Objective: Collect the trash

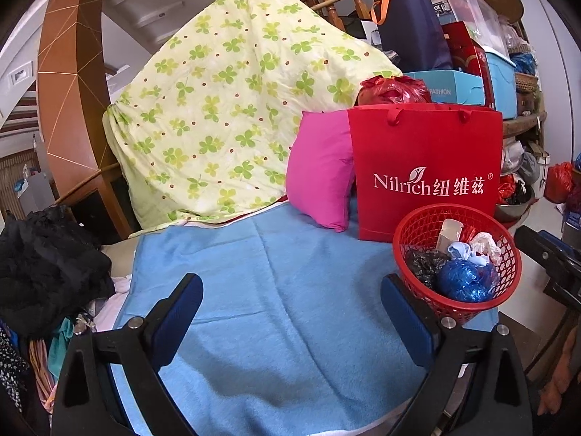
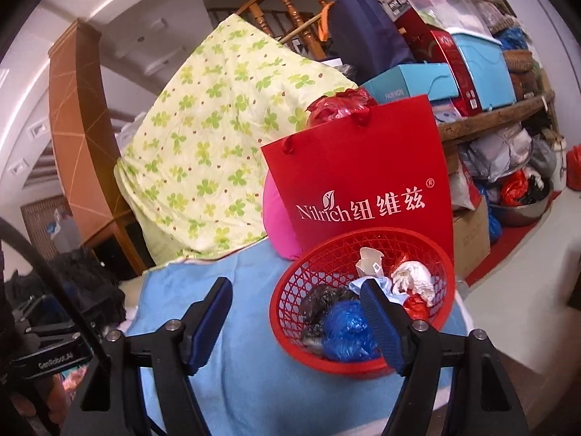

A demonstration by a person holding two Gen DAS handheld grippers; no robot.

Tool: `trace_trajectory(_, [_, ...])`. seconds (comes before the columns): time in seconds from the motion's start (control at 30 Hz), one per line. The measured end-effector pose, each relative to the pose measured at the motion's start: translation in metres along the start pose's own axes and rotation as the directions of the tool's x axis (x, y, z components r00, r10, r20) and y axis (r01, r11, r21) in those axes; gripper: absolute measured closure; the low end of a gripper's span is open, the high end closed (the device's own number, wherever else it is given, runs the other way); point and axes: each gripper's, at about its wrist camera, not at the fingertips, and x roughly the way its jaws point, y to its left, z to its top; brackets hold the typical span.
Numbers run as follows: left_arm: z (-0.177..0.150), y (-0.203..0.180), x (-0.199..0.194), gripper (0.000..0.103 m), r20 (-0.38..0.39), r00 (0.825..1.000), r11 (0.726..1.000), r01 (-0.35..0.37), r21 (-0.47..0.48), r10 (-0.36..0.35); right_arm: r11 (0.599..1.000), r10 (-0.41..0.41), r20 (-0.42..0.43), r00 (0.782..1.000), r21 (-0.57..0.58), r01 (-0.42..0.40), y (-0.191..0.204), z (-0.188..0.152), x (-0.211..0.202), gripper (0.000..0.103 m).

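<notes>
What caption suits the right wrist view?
Open right claw beside red basket of crumpled trash on blue towel.

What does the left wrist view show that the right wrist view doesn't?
Only the left wrist view shows the open left gripper and most of the pink pillow. Only the right wrist view shows the open right gripper, the cardboard box and the whole metal bowl. Both show the red basket of trash, the red paper bag, the blue towel and the clover quilt.
</notes>
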Motion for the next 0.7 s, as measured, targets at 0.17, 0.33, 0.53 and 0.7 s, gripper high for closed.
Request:
trace_trajectory(0.17, [0.0, 0.004, -0.013, 0.005, 0.0, 1.0, 1.0, 0.004, -0.01, -0.004, 0.998, -0.009, -0.012, 1.0, -0.062, 0.009, 0.016, 0.002, -0.024, 0.024])
trace_trajectory(0.33, [0.001, 0.006, -0.026, 0.005, 0.011, 1.0, 1.0, -0.012, -0.008, 0.012, 0.994, 0.004, -0.013, 1.0, -0.11, -0.005, 0.033, 0.007, -0.042, 0.024])
trace_trajectory(0.53, [0.003, 0.013, -0.04, 0.005, 0.018, 0.999, 0.999, -0.043, -0.018, 0.043, 0.986, 0.014, 0.001, 1.0, -0.163, -0.013, 0.055, 0.015, -0.062, 0.022])
trace_trajectory(0.7, [0.005, 0.018, -0.05, 0.005, 0.026, 0.998, 0.998, -0.06, -0.028, 0.061, 0.977, 0.001, 0.024, 1.0, -0.213, 0.004, 0.068, 0.02, -0.079, 0.022])
